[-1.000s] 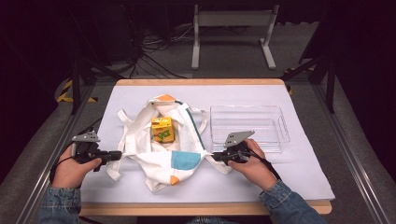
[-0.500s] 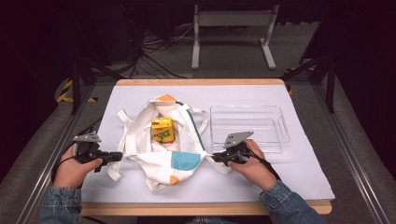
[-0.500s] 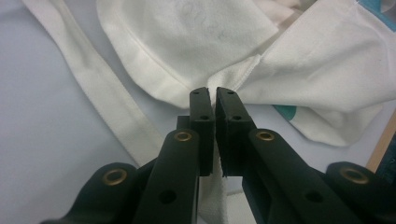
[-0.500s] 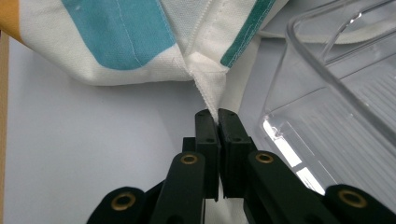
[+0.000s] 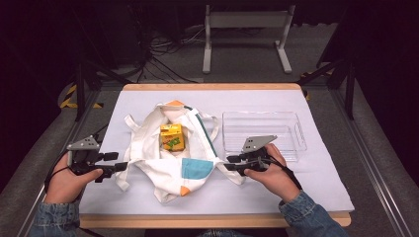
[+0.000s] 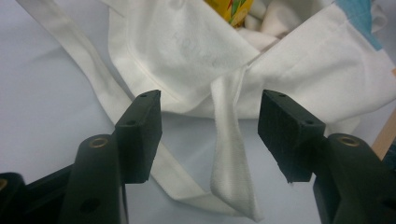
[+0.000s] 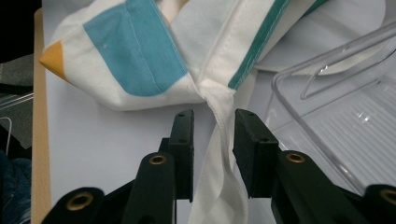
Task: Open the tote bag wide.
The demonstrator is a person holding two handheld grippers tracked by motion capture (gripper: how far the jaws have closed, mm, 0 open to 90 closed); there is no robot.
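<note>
White tote bag [image 5: 170, 155] spread mid-table with yellow carton [image 5: 171, 137] inside, left gripper [image 5: 117, 162] jaws just opening, strap loose between them, right gripper [image 5: 228, 163] jaws parting around other strap, clear tray [image 5: 296, 133] just beside.

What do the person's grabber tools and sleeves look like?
Each hand holds a black two-jaw tool. The left gripper and right gripper each carry a grey three-cornered plate on top, and a thin black cable trails from the left one. Up close, the jaws are flat, blocky black pads on arms with small brass-coloured rings at the joints. The person wears blue denim sleeves.
</note>
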